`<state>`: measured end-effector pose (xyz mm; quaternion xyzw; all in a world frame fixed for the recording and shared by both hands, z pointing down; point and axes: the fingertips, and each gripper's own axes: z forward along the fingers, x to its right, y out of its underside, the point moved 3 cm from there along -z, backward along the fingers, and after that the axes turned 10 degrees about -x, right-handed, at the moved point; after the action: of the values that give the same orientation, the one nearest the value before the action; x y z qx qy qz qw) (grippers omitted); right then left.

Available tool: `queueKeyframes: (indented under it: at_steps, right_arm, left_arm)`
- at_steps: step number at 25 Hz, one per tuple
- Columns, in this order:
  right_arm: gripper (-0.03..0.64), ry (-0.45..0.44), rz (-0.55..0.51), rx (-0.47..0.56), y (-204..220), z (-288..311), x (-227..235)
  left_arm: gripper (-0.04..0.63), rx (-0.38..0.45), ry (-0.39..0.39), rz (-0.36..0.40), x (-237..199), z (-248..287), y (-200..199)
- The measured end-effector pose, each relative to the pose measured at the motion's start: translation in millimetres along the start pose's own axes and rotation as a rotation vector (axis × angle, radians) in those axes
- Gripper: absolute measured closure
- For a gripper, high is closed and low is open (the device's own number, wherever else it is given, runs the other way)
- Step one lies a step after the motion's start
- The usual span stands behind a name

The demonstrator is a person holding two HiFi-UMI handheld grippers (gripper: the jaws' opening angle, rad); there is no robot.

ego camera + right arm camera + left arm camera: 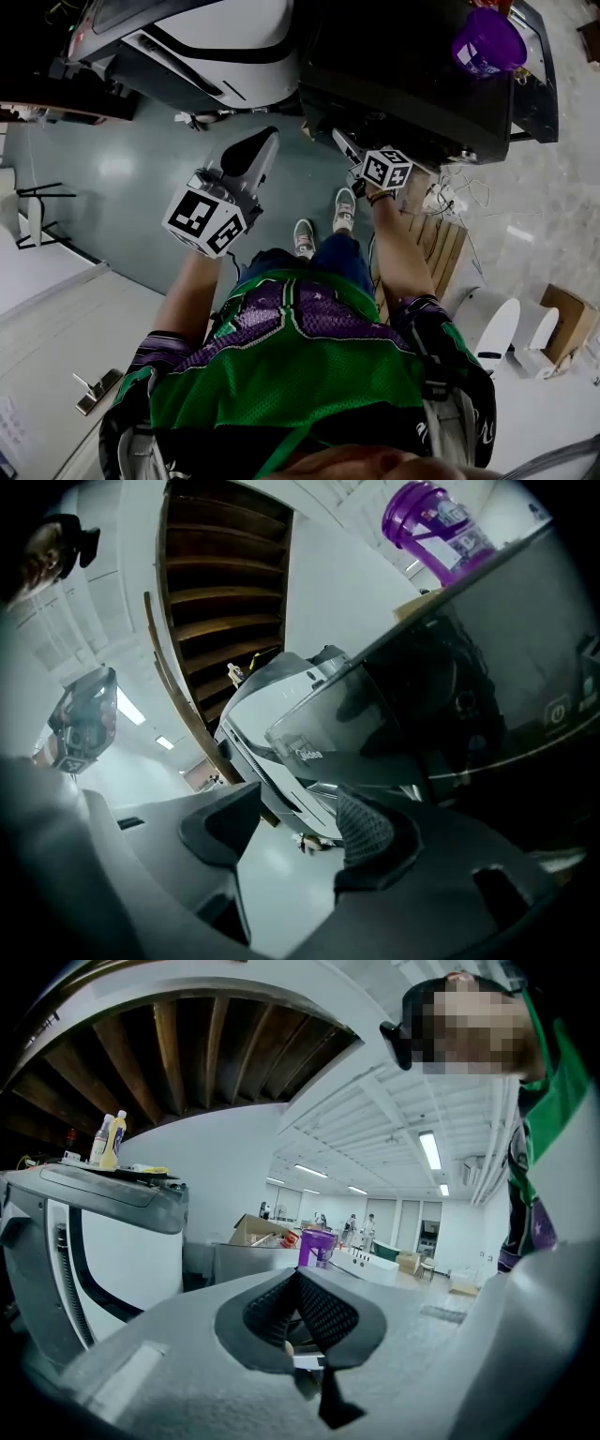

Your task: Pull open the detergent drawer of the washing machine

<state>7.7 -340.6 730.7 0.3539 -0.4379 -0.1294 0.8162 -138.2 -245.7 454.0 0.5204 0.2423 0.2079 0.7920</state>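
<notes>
The black washing machine [412, 75] stands ahead on the right with a purple detergent bottle [487, 42] on top. My right gripper [345, 148] is at its front left corner. In the right gripper view this gripper [300, 803] is open, and the glossy dark front panel [422, 714], with brand print at its end, lies just beyond the right pad [361, 822]. I cannot tell whether the pad touches the panel, and no drawer edge is clear. My left gripper [246, 155] hangs over the floor, and in its own view it [296, 1269] is shut on nothing.
A white washing machine [206, 47] stands left of the black one, with bottles [108, 1140] on top. A wooden pallet [436, 244] and loose cables [459, 192] lie at the right. A cardboard box [562, 323] sits further right. The person's feet [319, 225] are below the grippers.
</notes>
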Motion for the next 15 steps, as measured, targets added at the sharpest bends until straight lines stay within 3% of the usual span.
queueKeyframes:
  at_steps: [9,15]
  right_arm:
    - [0.379,-0.027,0.11,0.035,0,28,36]
    - [0.379,-0.084,0.212,0.118,-7,37,40]
  left_arm:
    - [0.578,-0.041,-0.01,0.036,-4,13,4]
    - [0.578,-0.057,-0.02,0.04,-5,10,8]
